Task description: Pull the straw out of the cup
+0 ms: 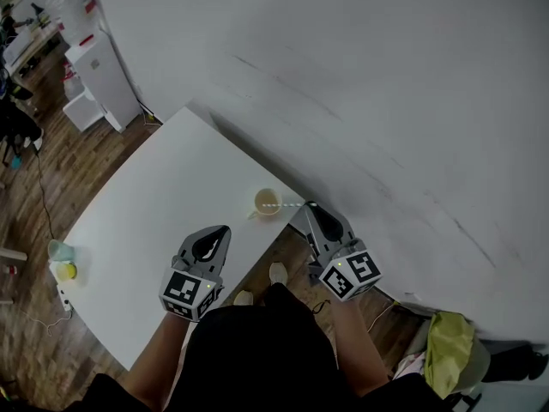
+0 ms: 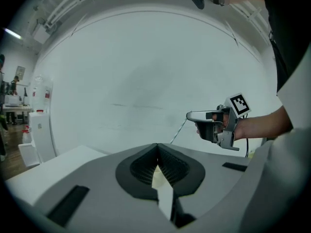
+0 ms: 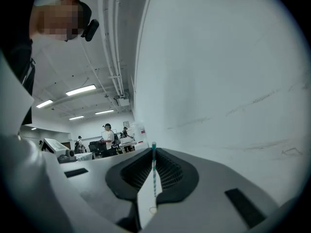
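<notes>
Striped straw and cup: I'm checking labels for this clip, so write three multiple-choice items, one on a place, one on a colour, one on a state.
1. Where does the cream round cup stand on the white table?
A near the edge by the wall
B at the table's left corner
C on the floor

2. What colours is the thin striped straw?
A red and black
B teal and white
C plain yellow

3. The right gripper is:
A open and empty
B clamped on the cup
C shut on the straw

Answers: 1 A, the head view shows it by that edge; 2 B, the stripes show in the right gripper view; 3 C, the straw sits between its closed jaws.
</notes>
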A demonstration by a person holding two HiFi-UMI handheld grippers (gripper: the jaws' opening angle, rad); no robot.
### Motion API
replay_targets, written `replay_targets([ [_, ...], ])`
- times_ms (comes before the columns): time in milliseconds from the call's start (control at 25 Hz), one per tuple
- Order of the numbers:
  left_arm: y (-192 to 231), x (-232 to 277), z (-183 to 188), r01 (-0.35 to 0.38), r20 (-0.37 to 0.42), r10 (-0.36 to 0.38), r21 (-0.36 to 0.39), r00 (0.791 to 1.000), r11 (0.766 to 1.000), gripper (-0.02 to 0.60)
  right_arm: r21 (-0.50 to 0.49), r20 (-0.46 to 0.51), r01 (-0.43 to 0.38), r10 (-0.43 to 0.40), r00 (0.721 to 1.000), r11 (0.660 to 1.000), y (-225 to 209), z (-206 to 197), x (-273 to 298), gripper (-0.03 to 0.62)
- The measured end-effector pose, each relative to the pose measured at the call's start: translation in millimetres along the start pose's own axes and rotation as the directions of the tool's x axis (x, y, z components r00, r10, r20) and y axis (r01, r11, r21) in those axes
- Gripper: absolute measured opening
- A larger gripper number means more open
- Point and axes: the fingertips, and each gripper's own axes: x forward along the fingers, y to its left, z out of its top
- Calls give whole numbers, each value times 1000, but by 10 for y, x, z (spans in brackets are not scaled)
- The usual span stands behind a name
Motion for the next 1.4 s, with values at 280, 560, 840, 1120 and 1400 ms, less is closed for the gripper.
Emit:
replay_targets([
  [280, -108, -195, 26, 68, 11, -68, 33, 998, 997, 12, -2, 93, 44, -44, 995, 999, 308, 209, -369, 38],
  [560, -222, -234, 49, 116, 22, -117, 34, 993, 993, 14, -3, 135, 76, -75, 988, 997, 455, 333, -640, 38],
  [840, -343, -184, 114, 109, 34, -111, 45, 993, 993, 14, 41, 151, 70, -76, 986, 997, 365, 332, -793, 38],
  [1120, -462, -142, 142, 52, 31, -54, 45, 998, 998, 14, 46, 138, 24, -30, 990, 999, 214, 369, -931, 38],
  [1400, -620, -142, 255, -17, 45, 16, 23, 999, 1000, 14, 50, 130, -28, 21, 991, 998, 91, 463, -1112, 38],
])
